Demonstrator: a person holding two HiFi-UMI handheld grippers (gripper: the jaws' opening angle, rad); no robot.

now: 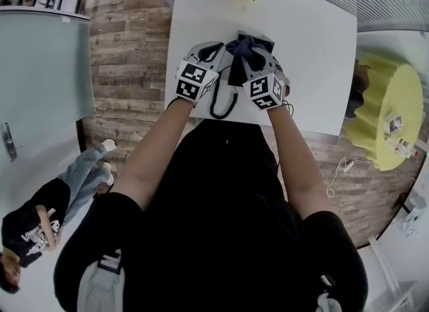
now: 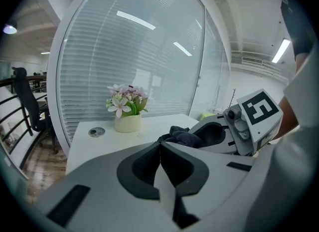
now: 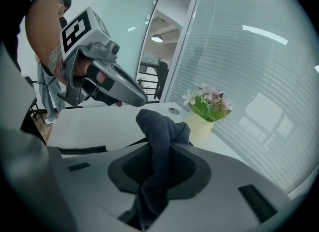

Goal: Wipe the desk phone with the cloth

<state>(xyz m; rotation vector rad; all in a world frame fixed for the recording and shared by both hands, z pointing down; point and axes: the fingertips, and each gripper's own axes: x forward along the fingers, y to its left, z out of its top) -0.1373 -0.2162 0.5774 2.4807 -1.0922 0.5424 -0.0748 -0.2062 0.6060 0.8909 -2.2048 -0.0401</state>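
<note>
Cloth [image 3: 160,126] is pinched in right gripper [image 3: 157,168] jaws, left gripper [image 2: 160,163] jaws closed empty, mid-frame over table [image 1: 308,49]; wiping judged in hand, cloth to be pressed onto mostly hidden desk phone next.

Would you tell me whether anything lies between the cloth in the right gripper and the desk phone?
Nothing visible does. The right gripper is shut on the cloth above the desk. The phone is hidden under the grippers, only its coiled cord showing.

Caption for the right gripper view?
Right gripper clamps the dark cloth; white desk and flower pot beyond.
</note>
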